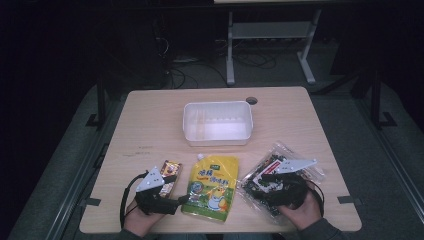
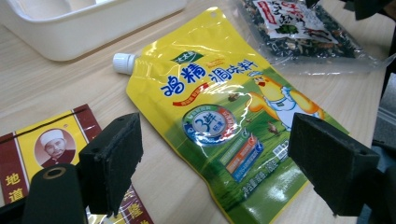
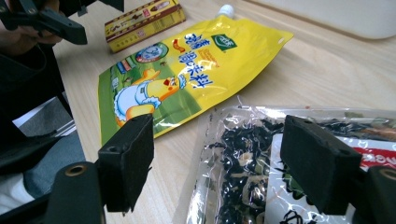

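1. Left gripper (image 1: 167,181) low at the near left of the table (image 1: 150,125), held in a hand (image 1: 142,220). Jaws wide apart, nothing between the pads.
2. In the left gripper view, the same left gripper (image 2: 215,158) up close, its two black pads spread over the near end of the yellow pouch (image 2: 224,121), not touching it.
3. Yellow pouch (image 1: 212,187) flat on the table, in the middle near the front edge, just right of the left gripper. White cap (image 2: 123,63) at its far left corner, pointing to the tub.
4. Small red and yellow box (image 1: 170,175) flat on the table, left of the pouch and partly under the left gripper. Same box (image 2: 51,144) just beside the left pad in the left gripper view.
5. Right gripper (image 1: 270,177) low at the near right of the table, held in the other hand (image 1: 300,210). Jaws wide apart too, gripping nothing.
6. In the right gripper view, right gripper (image 3: 217,158) just above the clear bag of dark dried bits (image 3: 252,186), the bag lying under and between the pads. Cannot tell if the pads touch it.
7. Clear bag (image 1: 300,162) flat at the near right, right of the yellow pouch (image 3: 187,70), close beside it.
8. White tub (image 1: 217,122) in the middle of the table, farther off than all three packs, well apart from both grippers.
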`<action>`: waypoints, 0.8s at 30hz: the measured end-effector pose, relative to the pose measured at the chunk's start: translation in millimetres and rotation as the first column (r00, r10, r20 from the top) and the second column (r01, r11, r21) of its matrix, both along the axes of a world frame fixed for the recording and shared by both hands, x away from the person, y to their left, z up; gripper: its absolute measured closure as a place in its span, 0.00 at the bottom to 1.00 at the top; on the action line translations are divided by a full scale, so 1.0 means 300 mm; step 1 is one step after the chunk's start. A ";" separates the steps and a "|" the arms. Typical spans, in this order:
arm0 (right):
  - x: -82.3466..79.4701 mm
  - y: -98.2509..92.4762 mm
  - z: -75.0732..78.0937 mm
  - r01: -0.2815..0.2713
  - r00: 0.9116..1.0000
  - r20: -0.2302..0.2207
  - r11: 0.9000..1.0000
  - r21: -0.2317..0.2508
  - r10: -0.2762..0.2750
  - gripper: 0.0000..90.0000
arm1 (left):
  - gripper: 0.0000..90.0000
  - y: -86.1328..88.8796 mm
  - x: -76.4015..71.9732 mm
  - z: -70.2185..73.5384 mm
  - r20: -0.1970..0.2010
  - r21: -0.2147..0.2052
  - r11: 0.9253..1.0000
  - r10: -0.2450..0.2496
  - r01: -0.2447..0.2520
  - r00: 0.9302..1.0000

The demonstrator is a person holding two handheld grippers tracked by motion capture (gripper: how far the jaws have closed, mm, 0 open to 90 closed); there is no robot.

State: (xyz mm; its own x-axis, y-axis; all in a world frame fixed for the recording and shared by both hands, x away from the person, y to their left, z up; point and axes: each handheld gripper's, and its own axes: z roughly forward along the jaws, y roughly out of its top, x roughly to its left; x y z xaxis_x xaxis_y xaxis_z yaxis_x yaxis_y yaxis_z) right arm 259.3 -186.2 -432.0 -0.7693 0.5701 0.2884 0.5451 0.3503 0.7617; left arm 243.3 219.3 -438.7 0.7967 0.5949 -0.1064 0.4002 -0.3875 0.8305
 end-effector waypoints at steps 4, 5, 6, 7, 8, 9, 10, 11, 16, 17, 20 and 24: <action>0.005 -0.006 0.004 0.000 1.000 -0.005 1.000 0.006 0.000 0.28 | 0.19 0.000 0.001 0.000 0.000 -0.001 1.000 0.003 -0.003 1.000; 0.006 -0.008 0.005 0.000 1.000 -0.007 1.000 0.008 0.000 0.28 | 0.19 0.000 0.001 0.000 0.000 -0.001 1.000 0.003 -0.003 1.000; 0.006 -0.010 0.008 0.000 1.000 -0.004 1.000 0.005 0.000 0.28 | 0.19 -0.001 0.001 0.000 -0.001 0.000 1.000 0.002 -0.002 1.000; 0.007 -0.012 0.011 0.004 1.000 -0.001 1.000 0.005 -0.004 0.28 | 0.19 -0.001 0.001 0.000 -0.003 0.000 1.000 0.001 -0.001 1.000; 0.007 -0.015 0.014 0.007 1.000 -0.002 1.000 0.008 -0.007 0.28 | 0.19 -0.001 0.001 0.000 -0.003 0.001 1.000 0.000 0.000 1.000; 0.008 -0.018 0.017 0.007 1.000 0.001 1.000 0.012 -0.007 0.28 | 0.19 -0.001 0.001 0.000 -0.003 -0.001 1.000 0.000 0.000 1.000; 0.008 -0.020 0.020 0.010 1.000 0.002 1.000 0.015 -0.010 0.28 | 0.19 -0.001 0.001 0.000 -0.004 -0.002 1.000 0.000 0.000 1.000; 0.008 -0.020 0.020 0.010 1.000 0.002 1.000 0.015 -0.010 0.28 | 0.19 -0.001 0.001 0.000 -0.004 -0.002 1.000 0.000 0.000 1.000; 0.011 -0.026 0.023 0.011 1.000 -0.002 1.000 0.014 -0.011 0.28 | 0.19 0.001 -0.003 0.000 -0.001 0.004 1.000 0.001 -0.001 1.000; 0.011 -0.025 0.024 0.007 1.000 -0.004 1.000 0.011 -0.007 0.28 | 0.19 0.001 -0.004 0.000 -0.001 0.002 1.000 0.002 -0.002 1.000; 0.013 -0.027 0.031 0.007 1.000 -0.004 1.000 -0.005 -0.007 0.28 | 0.19 0.001 -0.003 0.002 0.001 0.002 1.000 0.002 -0.002 1.000; 0.020 -0.040 0.062 0.001 1.000 -0.020 1.000 0.019 0.000 0.28 | 0.19 0.001 -0.002 0.000 -0.004 0.009 1.000 0.006 -0.006 1.000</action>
